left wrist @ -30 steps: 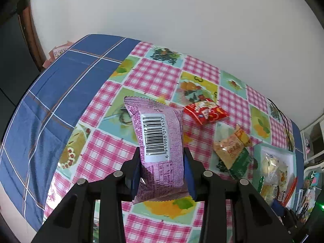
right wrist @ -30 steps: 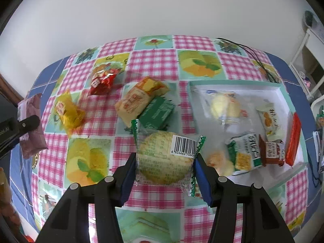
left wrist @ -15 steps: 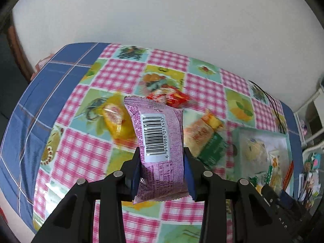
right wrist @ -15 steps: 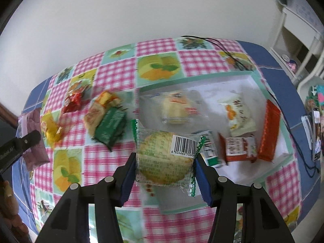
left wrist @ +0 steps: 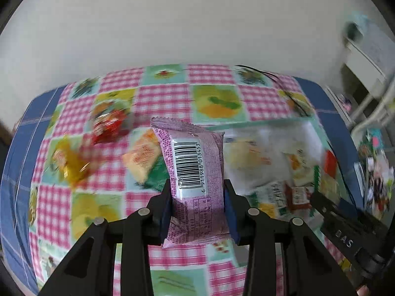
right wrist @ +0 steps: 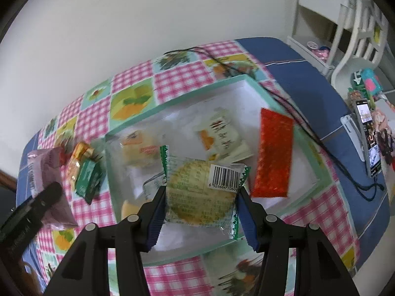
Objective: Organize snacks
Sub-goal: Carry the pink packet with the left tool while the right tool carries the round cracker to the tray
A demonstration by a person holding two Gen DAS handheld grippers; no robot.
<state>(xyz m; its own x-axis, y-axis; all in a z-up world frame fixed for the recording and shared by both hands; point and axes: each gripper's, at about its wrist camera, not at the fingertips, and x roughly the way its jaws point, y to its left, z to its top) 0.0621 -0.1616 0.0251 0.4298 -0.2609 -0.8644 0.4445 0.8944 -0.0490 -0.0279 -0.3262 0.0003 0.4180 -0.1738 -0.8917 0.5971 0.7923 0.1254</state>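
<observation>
The worktop (right wrist: 291,56) is covered with a cloth of pink-and-white checked squares and squares printed with fruit, with a plain blue border along its edges. It stands against a plain white wall (left wrist: 172,24). A thin black cable (right wrist: 296,116) runs over the cloth, past the far right corner of the tray. On the right side of the room there is white furniture (right wrist: 345,7), and small colourful things lie beside the worktop, too blurred to name.

A shallow white tray with a mint-green rim (right wrist: 321,157) lies on the cloth. Inside it are a flat red foil packet (right wrist: 272,155), a white packet with an orange print (right wrist: 222,135) and a clear packet with a pale yellow cake (right wrist: 138,150).

The left hand-held gripper (left wrist: 198,212) is clamped on a pink wrapped snack bar with a barcode (left wrist: 195,172), held upright above the cloth, near the left edge of the tray. The right hand-held gripper (right wrist: 200,212) grips a round pale cake in a clear wrapper with green edges (right wrist: 200,192), above the tray.

Left of the tray, an orange packet (left wrist: 142,157) lies touching a green packet (left wrist: 158,175), with a red packet (left wrist: 108,128) and a yellow packet (left wrist: 71,165) farther left on the cloth.
</observation>
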